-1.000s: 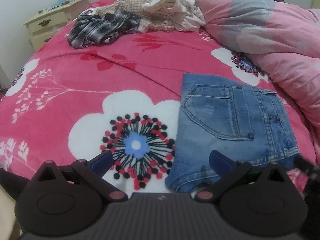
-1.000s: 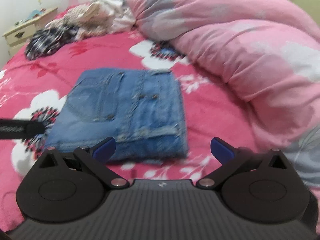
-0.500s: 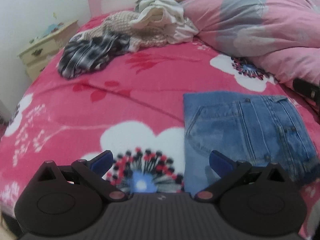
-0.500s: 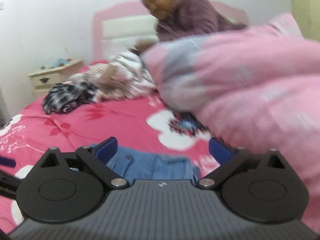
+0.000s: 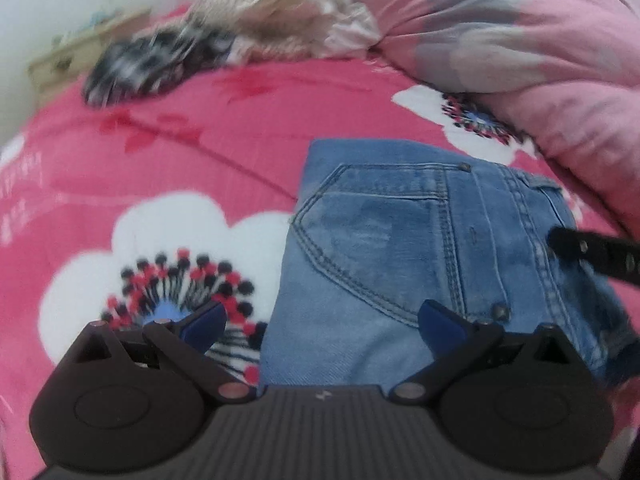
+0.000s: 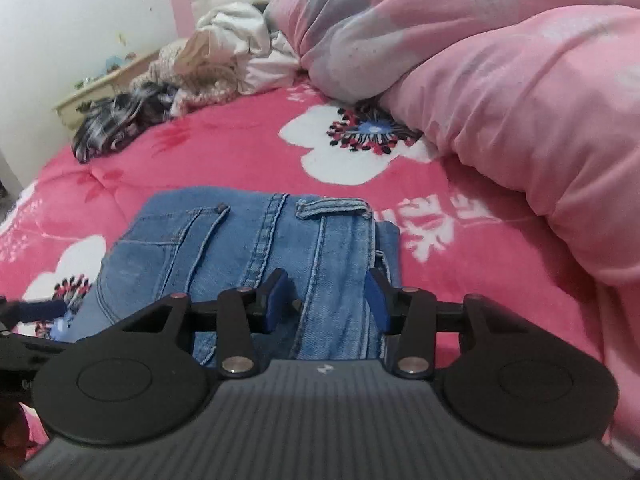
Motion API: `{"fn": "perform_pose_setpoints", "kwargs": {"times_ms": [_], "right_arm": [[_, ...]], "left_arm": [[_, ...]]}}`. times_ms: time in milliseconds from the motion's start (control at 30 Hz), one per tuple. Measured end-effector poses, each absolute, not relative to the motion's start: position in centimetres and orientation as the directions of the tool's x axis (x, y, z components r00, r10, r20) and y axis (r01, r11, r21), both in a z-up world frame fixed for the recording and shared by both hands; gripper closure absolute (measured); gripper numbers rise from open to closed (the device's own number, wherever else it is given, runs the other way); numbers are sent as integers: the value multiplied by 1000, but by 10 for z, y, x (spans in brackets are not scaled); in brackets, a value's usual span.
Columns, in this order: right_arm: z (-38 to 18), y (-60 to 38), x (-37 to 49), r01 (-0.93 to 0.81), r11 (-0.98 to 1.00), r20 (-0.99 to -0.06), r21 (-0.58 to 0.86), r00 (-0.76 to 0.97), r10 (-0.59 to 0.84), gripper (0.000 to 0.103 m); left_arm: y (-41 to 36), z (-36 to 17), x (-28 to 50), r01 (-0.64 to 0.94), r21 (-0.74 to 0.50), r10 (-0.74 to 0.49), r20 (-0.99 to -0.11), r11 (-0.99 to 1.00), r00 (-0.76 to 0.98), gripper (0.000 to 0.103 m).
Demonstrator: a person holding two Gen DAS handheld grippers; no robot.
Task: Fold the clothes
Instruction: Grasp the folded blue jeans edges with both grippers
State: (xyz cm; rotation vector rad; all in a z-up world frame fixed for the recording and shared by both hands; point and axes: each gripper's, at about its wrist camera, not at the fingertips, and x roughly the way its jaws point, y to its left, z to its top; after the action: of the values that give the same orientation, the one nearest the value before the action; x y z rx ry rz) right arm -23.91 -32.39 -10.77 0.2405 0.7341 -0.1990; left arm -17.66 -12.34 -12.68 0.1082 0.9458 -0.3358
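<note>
Folded blue jeans [image 5: 400, 240] lie flat on the pink floral bedspread [image 5: 200, 152]. My left gripper [image 5: 322, 320] hovers open and wide over their near left edge, one finger over the white flower, the other over the denim. My right gripper [image 6: 327, 300] is low over the jeans [image 6: 240, 248] at their right side, near the belt loop. Its jaws are closing, with a strip of denim lying between them; the pads do not visibly press it. One black finger [image 5: 592, 252] of the right gripper shows in the left wrist view.
A bulky pink duvet [image 6: 500, 100] is heaped along the right, close to the jeans. A pile of unfolded clothes [image 6: 208, 64] and a plaid garment [image 6: 116, 128] lie at the far end. A cream nightstand [image 6: 100, 92] stands beyond the bed's left edge.
The right gripper tipped down onto the jeans' right side and its jaws narrowed a lot. The left gripper sank closer to the jeans' near left edge, still wide.
</note>
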Motion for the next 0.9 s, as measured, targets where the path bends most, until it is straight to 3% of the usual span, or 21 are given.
{"fn": "perform_pose_setpoints", "kwargs": {"times_ms": [233, 467, 600, 700, 900], "right_arm": [[-111, -325, -245, 257, 953, -668, 158, 739, -89, 61], [-117, -337, -251, 255, 943, -680, 215, 732, -43, 58], [-111, -359, -270, 317, 885, -677, 341, 736, -2, 52], [-106, -381, -283, 377, 826, -651, 419, 759, -16, 50], [-128, -417, -289, 403, 610, -595, 682, 791, 142, 42]], "left_arm": [[-127, -125, -183, 339, -13, -215, -796, 941, 565, 0], [-119, -121, -173, 306, -78, -231, -834, 949, 502, 0], [-109, -113, -176, 353, -32, -228, -816, 935, 531, 0], [-90, -106, -175, 369, -75, -283, -785, 926, 551, 0], [-70, -113, -144, 427, -280, -472, -755, 860, 455, 0]]}}
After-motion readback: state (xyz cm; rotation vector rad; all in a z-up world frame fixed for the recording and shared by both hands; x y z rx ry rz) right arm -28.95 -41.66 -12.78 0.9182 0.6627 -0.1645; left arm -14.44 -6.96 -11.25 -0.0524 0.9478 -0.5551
